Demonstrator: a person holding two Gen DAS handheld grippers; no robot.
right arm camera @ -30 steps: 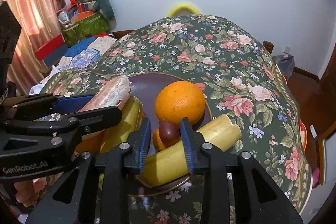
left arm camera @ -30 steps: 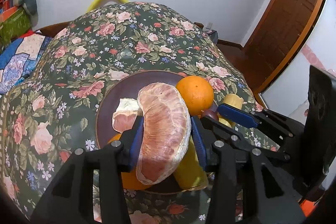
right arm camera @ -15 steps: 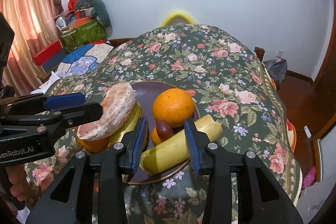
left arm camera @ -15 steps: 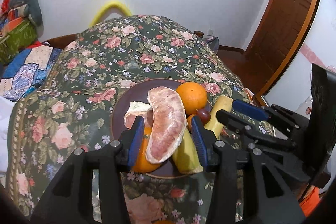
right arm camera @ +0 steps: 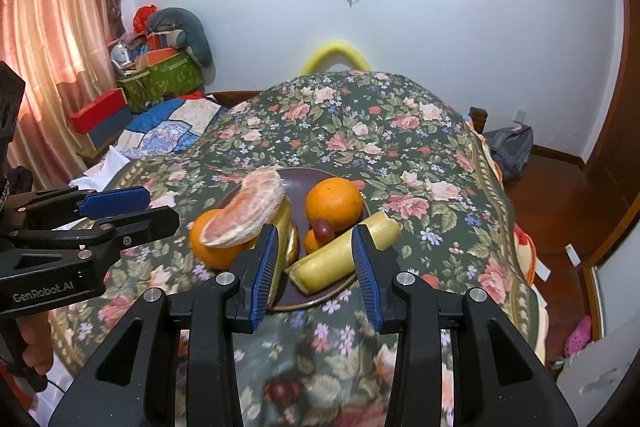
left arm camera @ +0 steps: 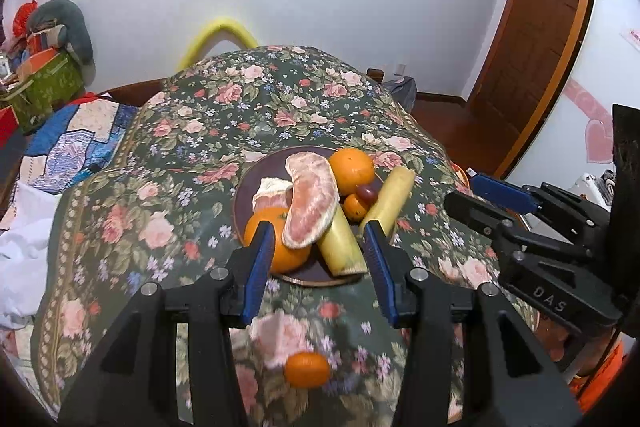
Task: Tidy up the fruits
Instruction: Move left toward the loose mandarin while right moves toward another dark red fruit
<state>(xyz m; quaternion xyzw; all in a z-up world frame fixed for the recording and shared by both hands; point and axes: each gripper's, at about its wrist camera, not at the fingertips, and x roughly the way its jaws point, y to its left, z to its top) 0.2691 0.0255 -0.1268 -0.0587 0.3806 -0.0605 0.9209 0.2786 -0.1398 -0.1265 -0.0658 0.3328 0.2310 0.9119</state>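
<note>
Left wrist view: loose tangerine (left arm camera: 307, 369) on floral tablecloth (left arm camera: 168, 187), near dark plate (left arm camera: 242, 193).

Both cams ride on the tongs and look forward and down along the fingers, from the near edge of the table (left arm camera: 120, 195), not too close. They share the plate (left arm camera: 244, 187) of fruit, and each catches the other tongs off to one side.
</note>
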